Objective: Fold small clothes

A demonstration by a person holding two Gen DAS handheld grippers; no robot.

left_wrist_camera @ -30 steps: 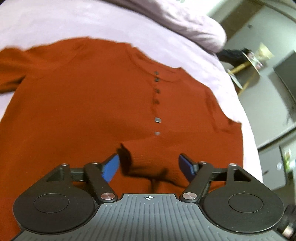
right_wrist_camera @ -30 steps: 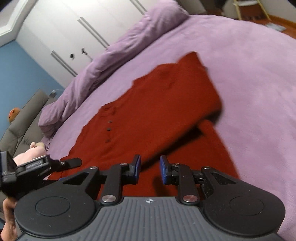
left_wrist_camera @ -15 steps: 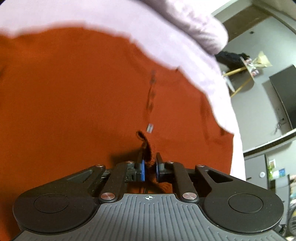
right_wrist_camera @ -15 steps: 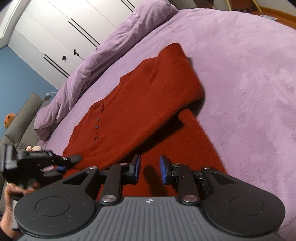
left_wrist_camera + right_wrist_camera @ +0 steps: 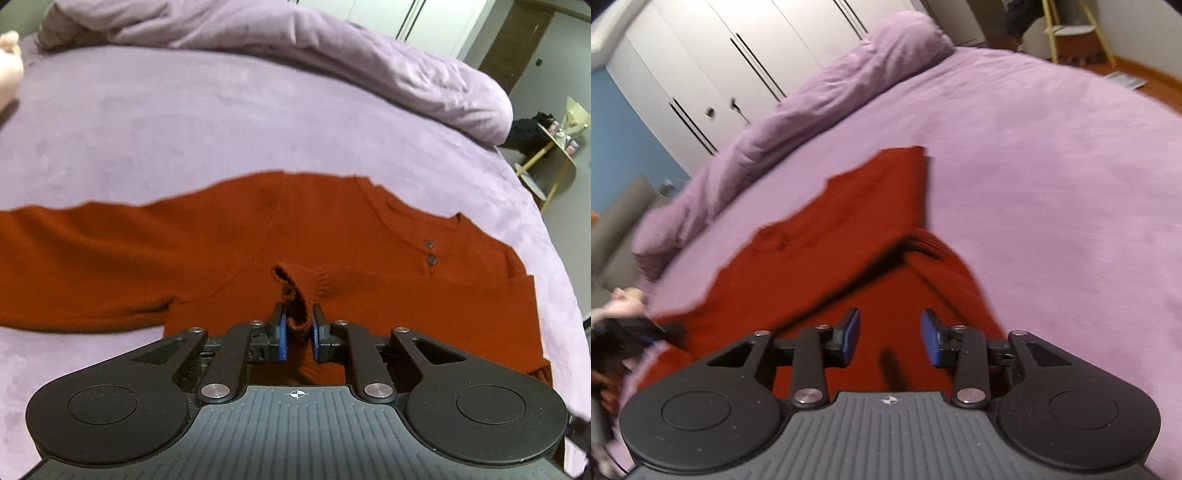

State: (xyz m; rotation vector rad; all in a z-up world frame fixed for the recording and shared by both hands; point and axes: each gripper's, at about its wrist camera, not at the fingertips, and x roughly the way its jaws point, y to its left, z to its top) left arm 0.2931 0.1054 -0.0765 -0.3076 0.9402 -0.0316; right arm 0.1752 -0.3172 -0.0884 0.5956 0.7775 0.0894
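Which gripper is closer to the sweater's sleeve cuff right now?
Left. The left gripper has the sleeve cuff pinched between its fingers; the right gripper, opening and empty, hovers over the sweater's body.

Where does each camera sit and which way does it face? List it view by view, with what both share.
Left wrist: rides on the left gripper, looking down along its fingers across the bed toward the rolled duvet; the pads are shut on the sweater's cuff.
Right wrist: rides on the right gripper, looking down over the folded sweater toward the wardrobe doors; its jaws are opening with nothing gripped.
Shared: the red sweater, bed and duvet.
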